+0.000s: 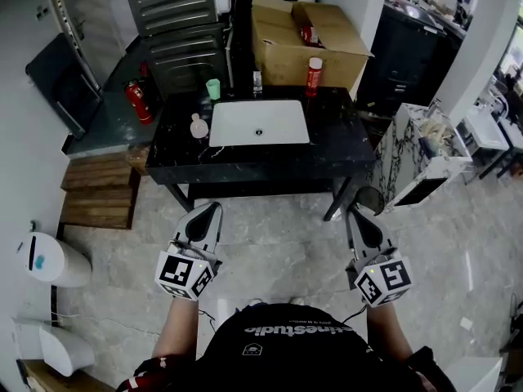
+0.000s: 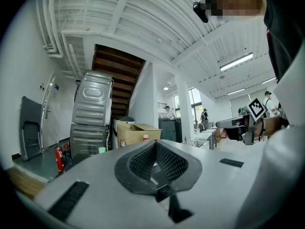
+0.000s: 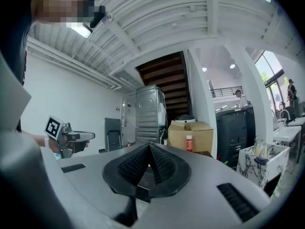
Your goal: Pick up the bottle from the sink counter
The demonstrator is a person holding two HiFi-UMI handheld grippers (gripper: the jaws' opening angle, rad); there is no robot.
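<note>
**Both jaws closed, bottle far ahead on the counter**

The jaws of my left gripper are closed together, pad against pad, and nothing is between them. The jaws of my right gripper are also closed and empty. I hold both low in front of me, side by side and well apart, tips pointing forward.

Ahead of both is the counter, well apart from the tips. The basin is in its middle. Beyond the basin, at the far edge and just before the box, the red bottle stands upright with a white cap. It is nearer to the line of my right jaws than of my left. A smaller pale bottle stands beside the basin, on the side of my left jaws; I cannot say for sure which one is meant, but the red one is the clearer.

I judge the red bottle to be light and rather stiff, probably plastic, with a smooth round side that may slip. It is tall and narrow, so a push could tip it. I would first open the right jaws, then take it on the middle of the body, below the cap, and close gently.
</note>
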